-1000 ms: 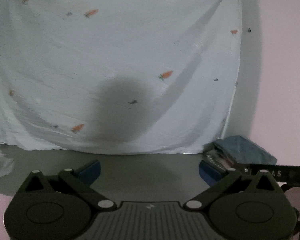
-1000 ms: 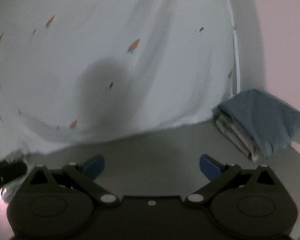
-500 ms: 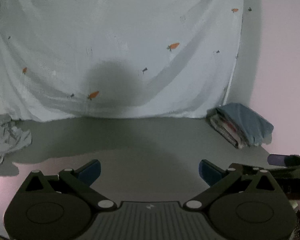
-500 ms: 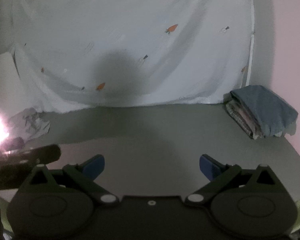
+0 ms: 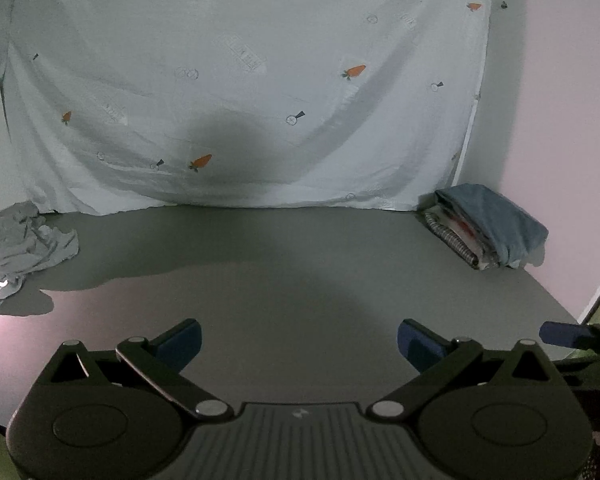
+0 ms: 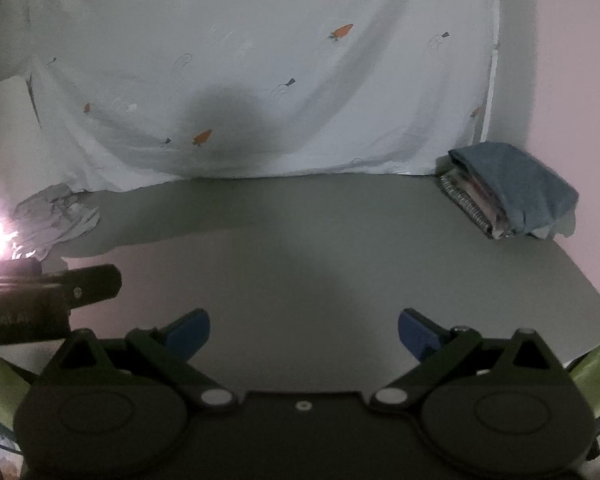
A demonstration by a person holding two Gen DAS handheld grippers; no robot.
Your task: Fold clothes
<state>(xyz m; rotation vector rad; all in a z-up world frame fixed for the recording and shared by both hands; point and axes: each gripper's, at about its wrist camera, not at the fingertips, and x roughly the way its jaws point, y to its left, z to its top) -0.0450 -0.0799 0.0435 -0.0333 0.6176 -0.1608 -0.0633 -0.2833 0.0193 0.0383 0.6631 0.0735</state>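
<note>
Grey counter (image 5: 300, 264) fills the lower half of both views, bare across its middle. Left gripper (image 5: 299, 340): jaws wide apart, blue fingertips (image 5: 182, 338) holding nothing, poised above the near part of the counter. Right gripper (image 6: 304, 330): jaws likewise wide apart and holding nothing, over the same near edge. In the left wrist view, one blue fingertip of the right gripper shows at the far right edge; in the right wrist view, the dark body of the left gripper enters from the left, beside a bright glare.

Crumpled pale garment (image 5: 20, 244): lies in a loose heap at the far left of the counter, near the hanging sheet, well apart from both grippers. It also appears in the right wrist view (image 6: 56, 216), partly washed out by the glare.

Folded stack (image 5: 488, 228): rests at the far right corner of the counter, against the pink wall (image 5: 560, 120). A blue-grey cloth lies on top, with striped and light layers beneath it, their folded edges facing left. The same stack is seen in the right wrist view (image 6: 512, 188).

Sheet (image 5: 240, 80): white, printed with small orange carrots, hanging behind the counter; its lower edge meets the counter's back. A rounded shadow falls on its lower centre.
</note>
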